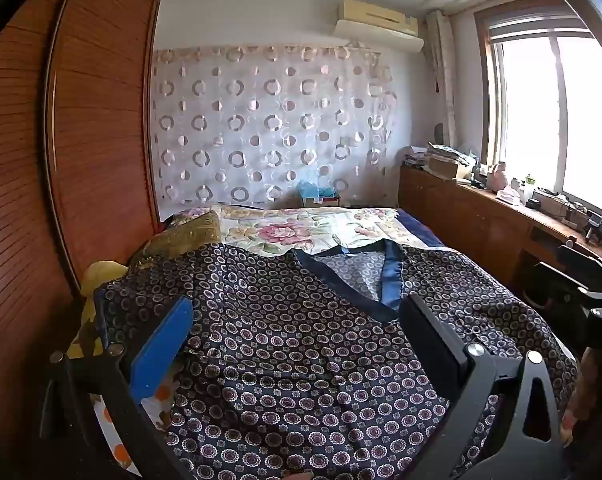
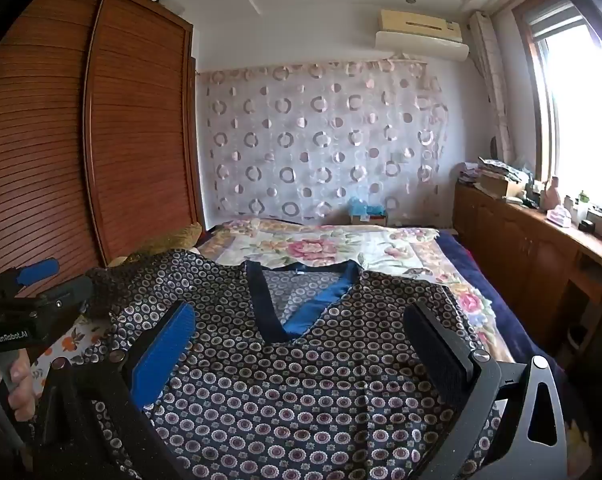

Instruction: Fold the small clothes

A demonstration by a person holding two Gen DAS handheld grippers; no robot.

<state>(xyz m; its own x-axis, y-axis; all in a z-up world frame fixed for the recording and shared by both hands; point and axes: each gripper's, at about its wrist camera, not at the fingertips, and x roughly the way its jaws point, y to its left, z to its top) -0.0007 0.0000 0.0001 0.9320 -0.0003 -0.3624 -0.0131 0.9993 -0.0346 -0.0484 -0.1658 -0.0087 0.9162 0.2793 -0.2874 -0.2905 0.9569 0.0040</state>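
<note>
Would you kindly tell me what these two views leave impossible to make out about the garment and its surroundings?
- Patterned top: its hem is cut off by the bottom edge in both wrist views.
- Its left sleeve end: hidden behind the left gripper finger.
- Windowsill items: too small and washed out by glare.
- Right gripper: only its open fingers show.

Patterned top (image 1: 301,340): thin cloth, slight sheen, wrinkled; neckline trim (image 1: 391,280) is smooth satin-like blue, glossier than the body. Bedspread (image 1: 301,228) upper centre: floral cloth, soft sheen. Left gripper (image 1: 297,340): matt black frame, shiny metal screws, one pad (image 1: 161,352) matt blue and finely textured, the other rough black. Right gripper (image 2: 301,344): same finishes. Wardrobe (image 1: 101,120) at left: slatted wood, semi-gloss varnish. Curtain (image 2: 321,140) centre: sheer cloth with shiny ring patches. Cabinet (image 2: 521,240) at right: varnished wood.
</note>
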